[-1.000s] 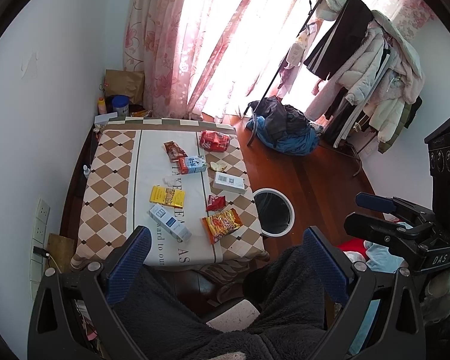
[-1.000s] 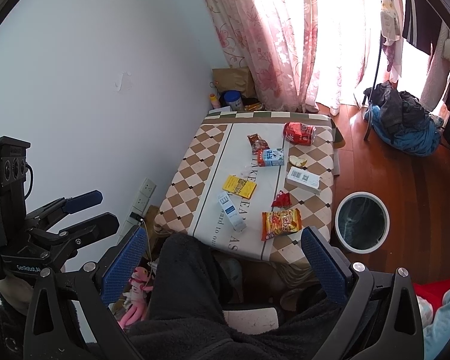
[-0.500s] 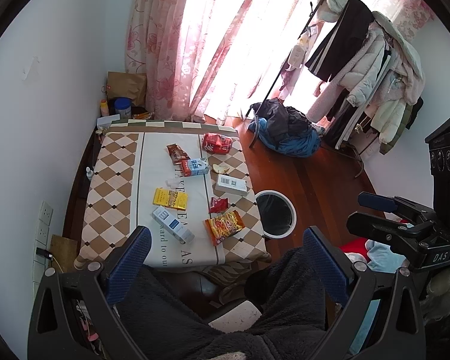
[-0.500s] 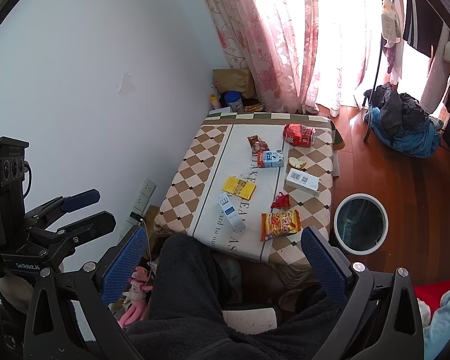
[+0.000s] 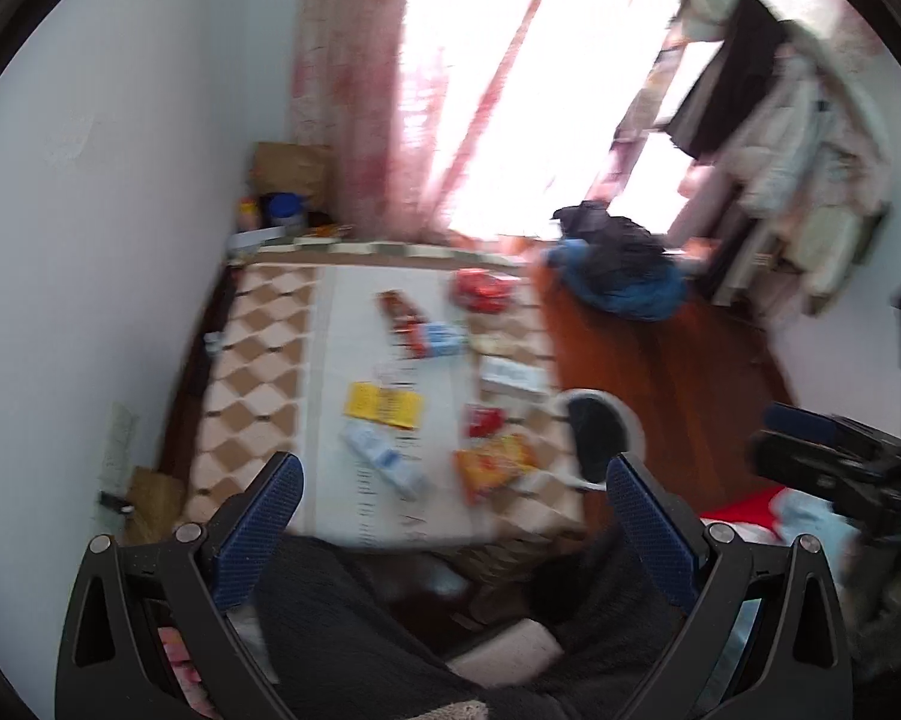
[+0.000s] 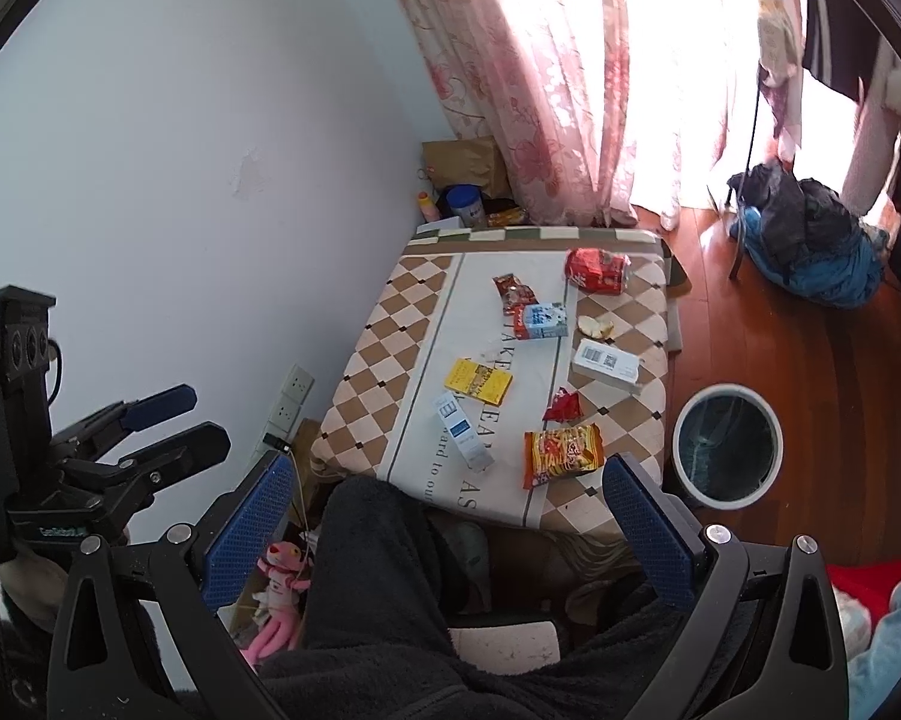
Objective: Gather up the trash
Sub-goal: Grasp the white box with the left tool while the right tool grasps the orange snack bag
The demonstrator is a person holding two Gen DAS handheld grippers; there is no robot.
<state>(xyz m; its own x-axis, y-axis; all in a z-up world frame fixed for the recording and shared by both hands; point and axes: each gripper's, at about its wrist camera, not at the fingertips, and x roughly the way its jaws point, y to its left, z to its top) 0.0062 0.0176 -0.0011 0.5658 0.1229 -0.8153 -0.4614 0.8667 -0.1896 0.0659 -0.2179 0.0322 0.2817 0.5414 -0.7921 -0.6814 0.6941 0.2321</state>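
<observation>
Shifted since half a second ago: left wrist view now smeared with motion blur and closer over the table (image 5: 258, 372), trash larger in frame; right wrist view barely changed. Left gripper (image 5: 450, 516) spread wide, blue pads far apart, nothing between them, touching nothing, hanging above the near table edge and dark fleece-clad knees (image 6: 378, 570). Right gripper (image 6: 444, 516) likewise wide open and empty, held above the knees, short of the table. Also seen from the side in each other's views: left gripper at the left edge of the right wrist view, right gripper at the right edge of the left wrist view, both with jaws parted. Trash scattered on the checkered tablecloth: orange snack bag (image 6: 563, 456) nearest on the right, small red wrapper (image 6: 563, 407) just beyond it, blue-and-white carton (image 6: 463, 431) near centre, yellow packet (image 6: 478, 381) just beyond that, white box (image 6: 605, 365) at the right edge, peel scrap (image 6: 595, 327) farther on, milk carton (image 6: 540, 320) at centre, dark red wrapper (image 6: 513, 291) touching its far side, red bag (image 6: 595, 271) farthest right. White round bin (image 6: 727, 445) on the wooden floor just right of the table's near corner. Pink curtain (image 6: 546, 78) at the far side; heap of clothes (image 6: 810, 246) on the floor, far right.
</observation>
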